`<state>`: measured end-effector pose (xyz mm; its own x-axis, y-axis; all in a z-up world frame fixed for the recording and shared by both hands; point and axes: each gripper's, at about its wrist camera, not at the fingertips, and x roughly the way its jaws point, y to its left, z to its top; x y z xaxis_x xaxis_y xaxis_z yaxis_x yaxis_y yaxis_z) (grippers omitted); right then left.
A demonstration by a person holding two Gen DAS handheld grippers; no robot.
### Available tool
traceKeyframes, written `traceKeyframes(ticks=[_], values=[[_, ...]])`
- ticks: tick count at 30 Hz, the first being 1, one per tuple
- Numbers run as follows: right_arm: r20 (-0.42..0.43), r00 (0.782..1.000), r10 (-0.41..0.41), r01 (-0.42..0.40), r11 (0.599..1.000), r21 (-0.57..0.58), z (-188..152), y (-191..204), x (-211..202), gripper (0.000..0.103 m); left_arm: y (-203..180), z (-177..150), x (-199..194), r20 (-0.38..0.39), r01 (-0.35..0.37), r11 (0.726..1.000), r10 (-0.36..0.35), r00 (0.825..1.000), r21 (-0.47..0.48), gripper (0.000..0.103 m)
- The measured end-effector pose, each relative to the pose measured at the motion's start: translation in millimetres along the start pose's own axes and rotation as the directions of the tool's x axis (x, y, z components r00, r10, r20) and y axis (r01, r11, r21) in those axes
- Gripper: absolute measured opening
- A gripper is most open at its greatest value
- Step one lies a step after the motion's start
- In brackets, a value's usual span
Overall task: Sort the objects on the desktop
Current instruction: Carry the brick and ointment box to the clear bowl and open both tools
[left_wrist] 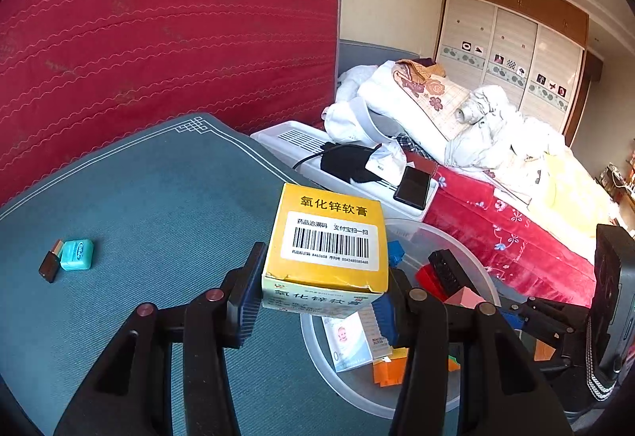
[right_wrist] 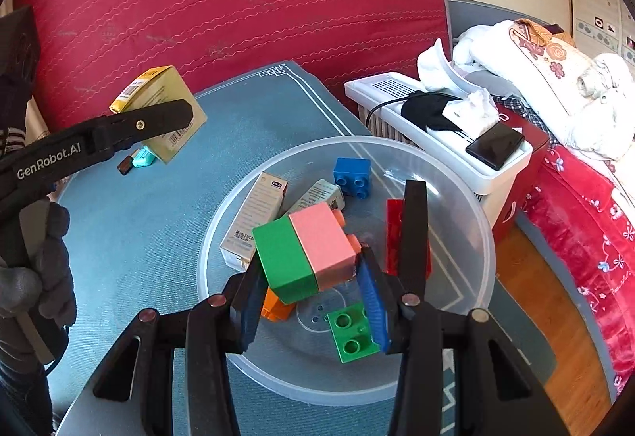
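My left gripper (left_wrist: 321, 297) is shut on a yellow ointment box (left_wrist: 329, 249) with a barcode label, held in the air beside the clear plastic bowl (left_wrist: 468, 261). The right wrist view shows the same yellow ointment box (right_wrist: 158, 110) up at the left, above the blue mat. My right gripper (right_wrist: 313, 301) is shut on a green-and-pink brick block (right_wrist: 309, 253) held over the clear plastic bowl (right_wrist: 456, 182). Inside the bowl lie a blue brick (right_wrist: 353, 176), a green brick (right_wrist: 351, 335), a red piece (right_wrist: 395, 237), an orange brick (right_wrist: 276, 307) and small cartons (right_wrist: 254, 221). A teal case (left_wrist: 77, 254) and a dark stick (left_wrist: 50, 264) rest on the mat.
The blue mat (left_wrist: 158, 206) covers the table, with a red quilted mattress (left_wrist: 158, 19) standing behind it. A white heater (right_wrist: 432, 142) at the right carries a black phone (right_wrist: 495, 145) and cloth. A bed with heaped bedding (left_wrist: 476, 118) lies beyond. A gloved hand (right_wrist: 35, 277) grips the left tool.
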<state>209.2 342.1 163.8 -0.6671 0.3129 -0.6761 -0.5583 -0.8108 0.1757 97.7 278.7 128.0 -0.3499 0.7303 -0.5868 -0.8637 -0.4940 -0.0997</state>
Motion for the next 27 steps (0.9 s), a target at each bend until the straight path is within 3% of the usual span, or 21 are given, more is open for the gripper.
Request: traceKeyframes(ticks=[10,21,22,24,27], values=[[0.008,1.0,0.019,-0.019,1.0,-0.001,6.0,-5.9,-2.8,0.049,-3.2,2.7,12.9,-0.016,0.012,1.0,-0.012,1.0,-0.015,0.051],[-0.005,0.999,0.047,-0.046,0.999,0.019,4.5,-13.5,-1.7,0.049,-26.9,6.9,33.5,-0.061,0.111,0.994,-0.111,0.992,-0.004,0.052],[-0.009,0.999,0.05,-0.05,0.999,0.017,4.0,-13.8,-1.4,0.049,-28.4,7.3,35.7,-0.068,0.125,0.992,-0.125,0.99,-0.01,0.053],[-0.02,0.998,0.06,-0.06,0.998,0.021,3.1,-15.0,-0.6,0.049,-30.6,7.9,38.7,-0.073,0.161,0.987,-0.162,0.984,-0.025,0.069],[-0.031,0.997,0.077,-0.076,0.997,0.034,1.9,-18.2,0.4,0.053,-34.7,8.0,39.2,-0.07,0.19,0.981,-0.192,0.979,-0.033,0.071]])
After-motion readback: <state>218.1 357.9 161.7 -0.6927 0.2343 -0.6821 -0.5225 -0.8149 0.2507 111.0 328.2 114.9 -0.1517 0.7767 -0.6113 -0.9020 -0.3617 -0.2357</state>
